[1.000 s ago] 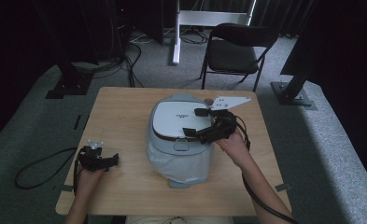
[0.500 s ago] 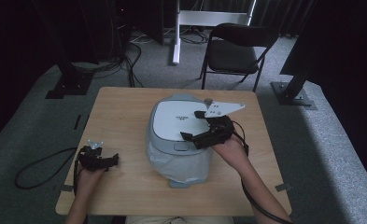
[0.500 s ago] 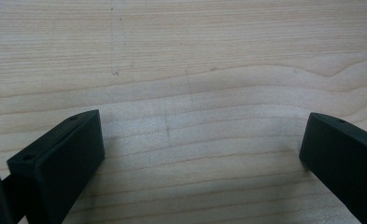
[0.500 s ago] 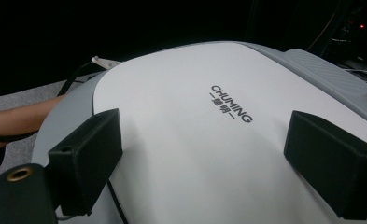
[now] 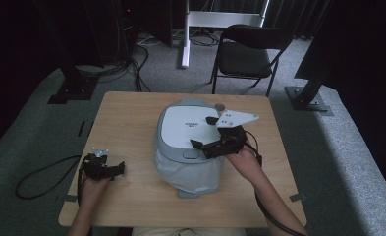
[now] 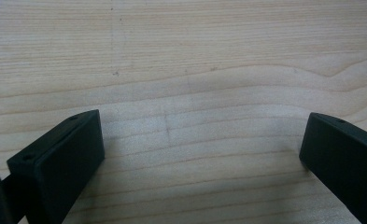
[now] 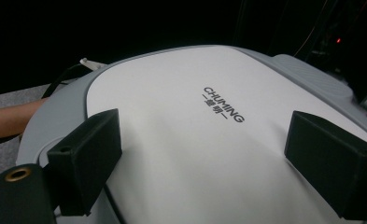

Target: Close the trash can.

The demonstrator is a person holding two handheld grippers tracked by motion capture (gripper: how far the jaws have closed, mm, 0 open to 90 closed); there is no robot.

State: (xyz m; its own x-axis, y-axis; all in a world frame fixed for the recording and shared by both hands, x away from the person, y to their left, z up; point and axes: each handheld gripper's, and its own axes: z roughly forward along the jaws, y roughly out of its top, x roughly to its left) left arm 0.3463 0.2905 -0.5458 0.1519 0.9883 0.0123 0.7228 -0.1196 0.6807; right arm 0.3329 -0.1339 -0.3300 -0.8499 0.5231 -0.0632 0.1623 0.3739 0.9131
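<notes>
A grey and white lidded cooker (image 5: 183, 125) stands in the middle of the wooden table (image 5: 126, 118); its lid (image 7: 181, 93) is down and printed CHUMING. My right gripper (image 5: 204, 132) hovers low over the lid's right side, open, its jaws set wide apart above the white surface (image 7: 202, 154) with nothing between them. My left gripper (image 5: 118, 167) rests near the table's front left edge, open, with only bare wood (image 6: 181, 56) between its jaws (image 6: 202, 149).
A black folding chair (image 5: 247, 54) stands behind the table's far right side. The left gripper's cable (image 5: 38, 177) loops over the floor at the left. Dark stands and cables sit at the back. Bare tabletop lies left of the cooker.
My right gripper has slid a little toward the front left across the lid. The left gripper has stayed put.
</notes>
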